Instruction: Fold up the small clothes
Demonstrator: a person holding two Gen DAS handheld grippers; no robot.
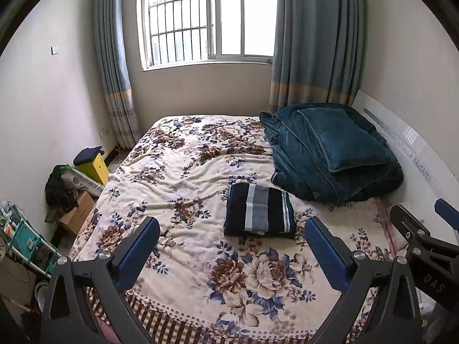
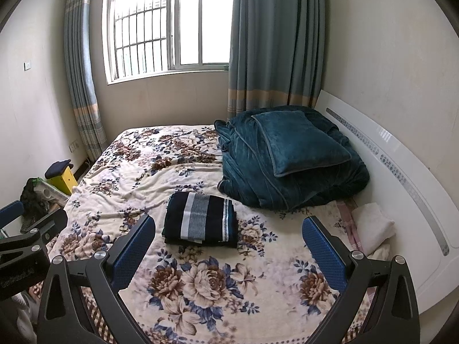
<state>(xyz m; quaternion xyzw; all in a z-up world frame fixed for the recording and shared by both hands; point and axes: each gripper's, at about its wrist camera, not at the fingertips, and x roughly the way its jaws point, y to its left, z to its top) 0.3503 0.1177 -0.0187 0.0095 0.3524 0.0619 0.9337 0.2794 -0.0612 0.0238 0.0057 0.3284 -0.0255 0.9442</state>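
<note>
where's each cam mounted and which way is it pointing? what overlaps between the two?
Left wrist: sits on the left gripper, looks along its open fingers across the floral bed toward the window; the right gripper shows at its right edge.
Right wrist: sits on the right gripper, same heading, also open; the left gripper shows at its left edge.
Shared: folded striped garment, teal blanket pile, window, curtains.
</note>
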